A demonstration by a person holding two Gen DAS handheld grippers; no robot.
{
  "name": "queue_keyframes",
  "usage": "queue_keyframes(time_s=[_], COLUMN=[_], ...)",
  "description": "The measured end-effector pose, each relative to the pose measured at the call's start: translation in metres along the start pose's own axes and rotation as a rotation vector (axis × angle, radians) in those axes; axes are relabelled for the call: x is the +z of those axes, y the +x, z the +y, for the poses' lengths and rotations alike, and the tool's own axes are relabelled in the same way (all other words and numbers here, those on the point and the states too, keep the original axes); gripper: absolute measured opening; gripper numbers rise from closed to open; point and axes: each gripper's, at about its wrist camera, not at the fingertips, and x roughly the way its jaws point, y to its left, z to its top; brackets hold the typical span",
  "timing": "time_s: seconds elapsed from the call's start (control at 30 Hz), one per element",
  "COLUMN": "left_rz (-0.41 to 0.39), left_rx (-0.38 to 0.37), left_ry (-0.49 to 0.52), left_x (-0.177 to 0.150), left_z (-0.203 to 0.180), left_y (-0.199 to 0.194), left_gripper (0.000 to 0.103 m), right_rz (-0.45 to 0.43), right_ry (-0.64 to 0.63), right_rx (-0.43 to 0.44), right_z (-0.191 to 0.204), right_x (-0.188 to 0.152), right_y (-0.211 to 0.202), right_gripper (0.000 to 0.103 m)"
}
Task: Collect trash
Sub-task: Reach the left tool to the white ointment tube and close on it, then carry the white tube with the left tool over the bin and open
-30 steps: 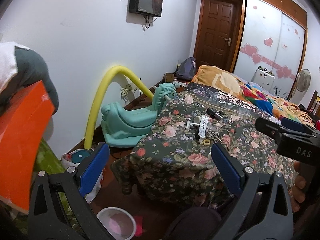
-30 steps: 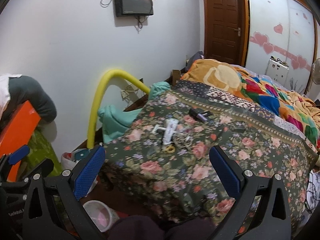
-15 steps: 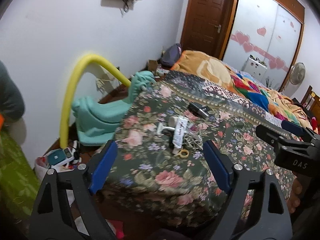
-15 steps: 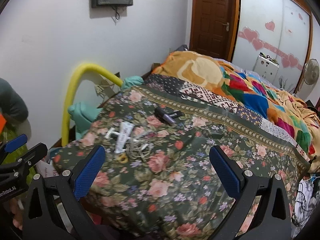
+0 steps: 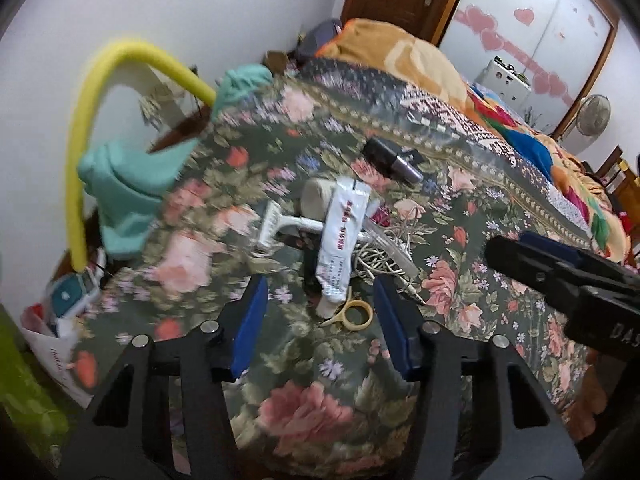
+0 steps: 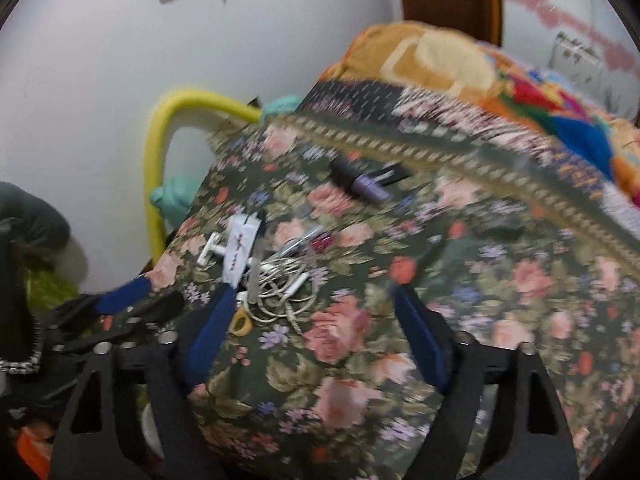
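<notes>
In the left wrist view, the left tool (image 5: 320, 316) hangs over the floral bedspread (image 5: 312, 408) at lower centre. Its jaws have just been closing, yet they stand apart with nothing pressed between the blue pads. The trash lies in a small heap at mid-frame: a white tube (image 5: 342, 236) with red print lies lengthwise, its lower end reaching between the two fingers beside yellow-handled scissors (image 5: 354, 314). A white razor (image 5: 280, 226) lies just left of the tube, a tangle of white cable (image 5: 384, 256) to its right, and a dark cylinder (image 5: 390, 160) further up. The right tool (image 5: 560, 268) enters from the right edge.

In the right wrist view, the right tool (image 6: 316, 320) hovers above the same bedspread (image 6: 460, 280), jaws likewise just closing but still apart and gripping nothing. The blurred heap sits left of centre: tube (image 6: 240, 250), cable (image 6: 280, 292) and scissors (image 6: 242, 324) next to the left pad. The left tool (image 6: 128, 300) shows at the left edge.
</notes>
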Motion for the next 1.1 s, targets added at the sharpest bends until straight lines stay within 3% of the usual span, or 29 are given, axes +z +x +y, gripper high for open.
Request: queue_keyframes(time_s=[0.17,0.37,0.53,0.67,0.73,1.1], left_rz=[0.041,0.053,0.073,0.055,0.048,-0.008], left_rx=[-0.030,-0.033,-0.026,-0.029,-0.026,-0.046], left_ry=[-0.012,0.009,0.005,0.005,0.009,0.011], left_x=[0.003,0.002,-0.001,-0.004,-0.005,0.000], left_z=[0.000,-0.001,0.003,0.005,0.005,0.001], left_y=[0.028,0.044,0.055,0.055,0.054,0.022], left_gripper=[0.041,0.035,0.025,0.025,0.025,0.024], right_rz=[0.067,0.110,0.161,0.190,0.187,0.128], right_ry=[-0.035,-0.056,-0.049,-0.060,-0.055,-0.069], right_rx=[0.057,0.130,0.195,0.185,0.181,0.159], right_z=[0.008,0.016,0.019,0.020,0.019,0.016], right_x=[0.009,0.019,0.023,0.021,0.021,0.018], right_y=[0.031,0.052,0.071,0.085,0.087,0.060], right_gripper=[0.042,0.026,0.023,0.013,0.009,0.008])
